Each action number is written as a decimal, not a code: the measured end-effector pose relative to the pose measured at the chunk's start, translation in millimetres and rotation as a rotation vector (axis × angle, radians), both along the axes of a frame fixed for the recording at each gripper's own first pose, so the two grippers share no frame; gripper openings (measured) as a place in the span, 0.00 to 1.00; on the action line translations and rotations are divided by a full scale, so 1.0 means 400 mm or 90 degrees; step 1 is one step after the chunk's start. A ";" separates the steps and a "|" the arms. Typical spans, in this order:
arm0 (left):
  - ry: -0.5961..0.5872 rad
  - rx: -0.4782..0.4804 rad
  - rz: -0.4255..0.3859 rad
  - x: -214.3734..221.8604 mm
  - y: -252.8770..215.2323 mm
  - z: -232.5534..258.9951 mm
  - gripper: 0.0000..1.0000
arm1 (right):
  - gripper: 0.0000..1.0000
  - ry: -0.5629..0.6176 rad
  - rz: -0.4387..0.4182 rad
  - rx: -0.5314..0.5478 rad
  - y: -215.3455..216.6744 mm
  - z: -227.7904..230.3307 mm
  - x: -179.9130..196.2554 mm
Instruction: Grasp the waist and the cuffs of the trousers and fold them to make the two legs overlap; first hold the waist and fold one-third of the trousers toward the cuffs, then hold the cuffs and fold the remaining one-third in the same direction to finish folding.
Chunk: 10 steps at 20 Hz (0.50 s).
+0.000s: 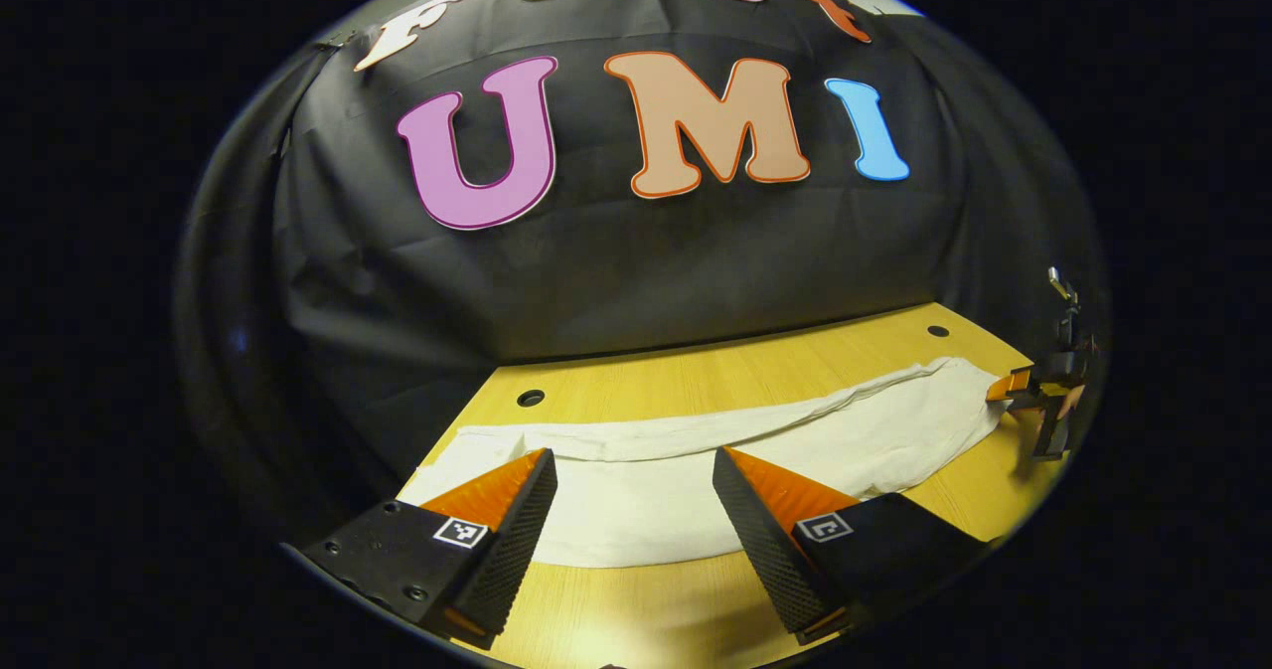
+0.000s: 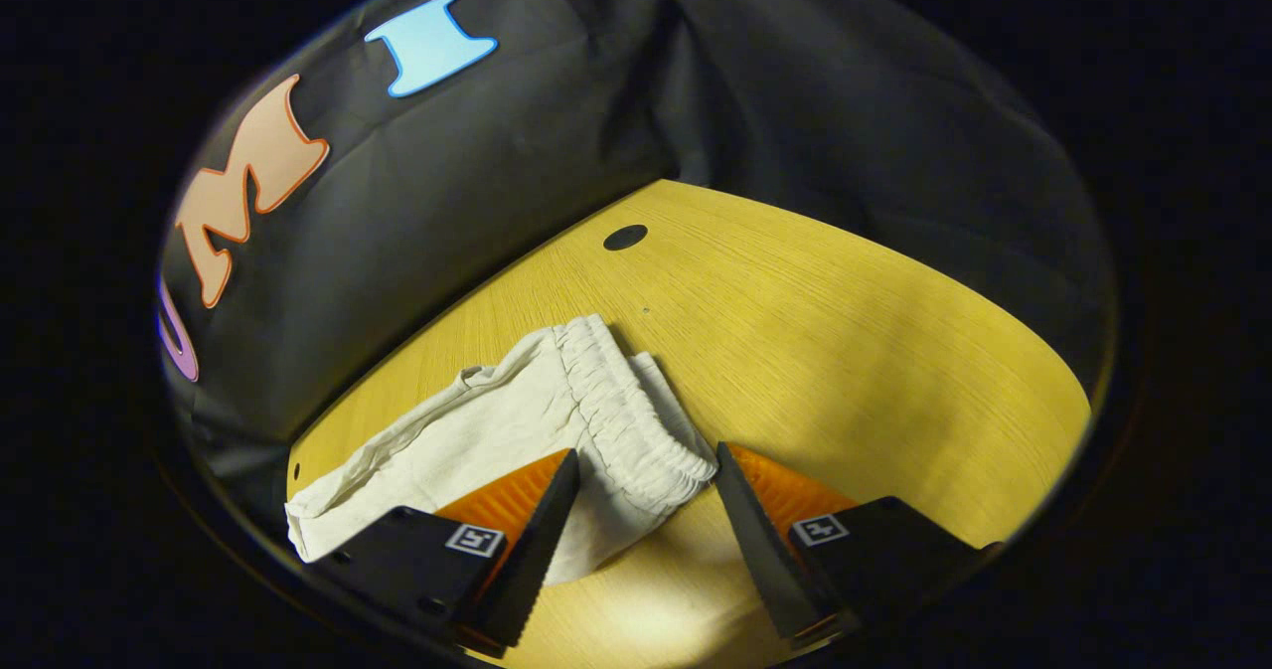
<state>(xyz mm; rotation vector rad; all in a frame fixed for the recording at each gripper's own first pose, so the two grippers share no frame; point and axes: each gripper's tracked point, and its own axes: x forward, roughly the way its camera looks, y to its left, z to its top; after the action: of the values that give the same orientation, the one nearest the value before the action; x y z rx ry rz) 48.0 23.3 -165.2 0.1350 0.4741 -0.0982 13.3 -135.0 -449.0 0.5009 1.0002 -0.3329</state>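
Observation:
White trousers (image 1: pixel 795 440) lie stretched out flat across the wooden table (image 1: pixel 696 371). In the left gripper view my left gripper (image 1: pixel 631 460) is open just above the cloth near its left end, nothing between the fingers. Far right in that view, the right gripper (image 1: pixel 1033 391) sits at the trousers' other end. In the right gripper view the elastic waistband (image 2: pixel 616 411) lies bunched on the table (image 2: pixel 845 351). My right gripper (image 2: pixel 646 455) is open, its fingers standing on either side of the waistband's near corner without pressing on it.
The black cloth wall (image 1: pixel 596 281) rises close behind the table's far edge. Round cable holes (image 1: pixel 531 398) (image 1: pixel 937 331) (image 2: pixel 625 238) sit near that edge. Bare wood lies to the right of the waistband in the right gripper view.

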 end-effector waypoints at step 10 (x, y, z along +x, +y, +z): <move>-0.008 -0.016 -0.002 -0.029 -0.060 0.018 0.96 | 0.20 -0.003 0.030 0.043 -0.013 0.037 0.015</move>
<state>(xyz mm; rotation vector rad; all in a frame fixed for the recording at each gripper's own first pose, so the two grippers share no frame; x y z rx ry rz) 36.6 -0.5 -157.8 0.1111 0.4599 -0.1070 19.2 -140.1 -434.2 0.5382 1.0195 -0.2564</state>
